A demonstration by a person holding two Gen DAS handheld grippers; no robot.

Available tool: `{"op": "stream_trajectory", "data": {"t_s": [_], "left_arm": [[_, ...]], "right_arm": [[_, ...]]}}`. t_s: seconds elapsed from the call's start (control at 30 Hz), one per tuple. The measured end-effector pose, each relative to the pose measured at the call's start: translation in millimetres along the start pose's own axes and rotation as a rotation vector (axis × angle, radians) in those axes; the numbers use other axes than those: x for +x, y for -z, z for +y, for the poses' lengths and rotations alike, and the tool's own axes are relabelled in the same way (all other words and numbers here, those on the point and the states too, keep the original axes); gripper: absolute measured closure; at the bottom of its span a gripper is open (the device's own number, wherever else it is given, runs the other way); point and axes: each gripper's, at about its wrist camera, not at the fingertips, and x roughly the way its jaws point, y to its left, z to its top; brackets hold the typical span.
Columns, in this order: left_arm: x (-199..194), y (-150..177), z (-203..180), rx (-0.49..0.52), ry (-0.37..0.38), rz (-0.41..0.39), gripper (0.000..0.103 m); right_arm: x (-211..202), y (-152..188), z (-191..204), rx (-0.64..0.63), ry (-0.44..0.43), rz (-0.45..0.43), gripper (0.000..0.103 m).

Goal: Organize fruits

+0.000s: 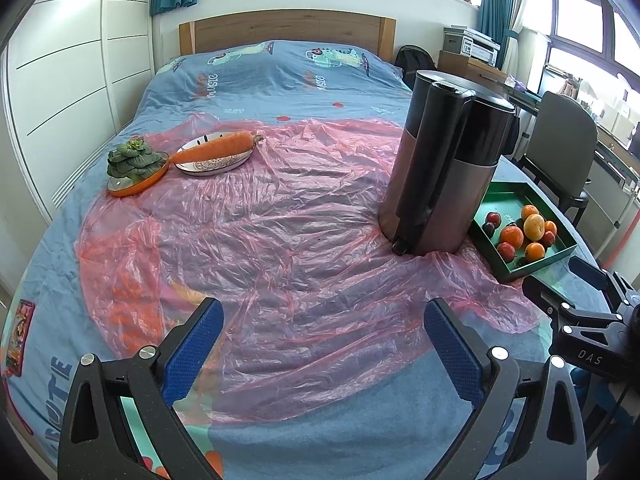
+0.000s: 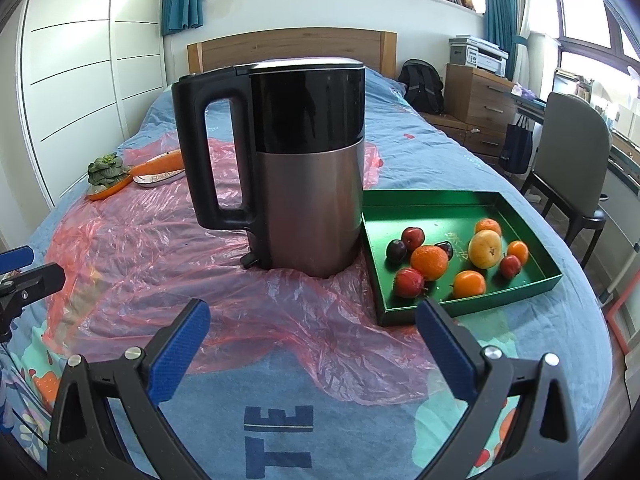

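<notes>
Nearest, the left gripper and right gripper are held spread wide, empty, above the bed. Beyond, the fruits are gathered in a green tray just beside a kettle. Farther off, a carrot is laid across a plate.

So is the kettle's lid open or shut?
Shut: the kettle's lid lies flat and flush on its rim in both views.

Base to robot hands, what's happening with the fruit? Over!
Left gripper open, empty. Right gripper open, empty. Fruit all in green tray. Kettle stands beside tray.
</notes>
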Motion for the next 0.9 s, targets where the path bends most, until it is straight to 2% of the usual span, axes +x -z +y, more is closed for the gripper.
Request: {"op": "stream_trajectory", "data": {"t_s": [0.9], "left_arm": [[-2.9, 1.4, -5.9, 0.026, 0.011, -0.02, 0.004]], "right_arm": [[3.0, 2.9, -1.9, 0.005, 0.009, 0.017, 0.0]]}}
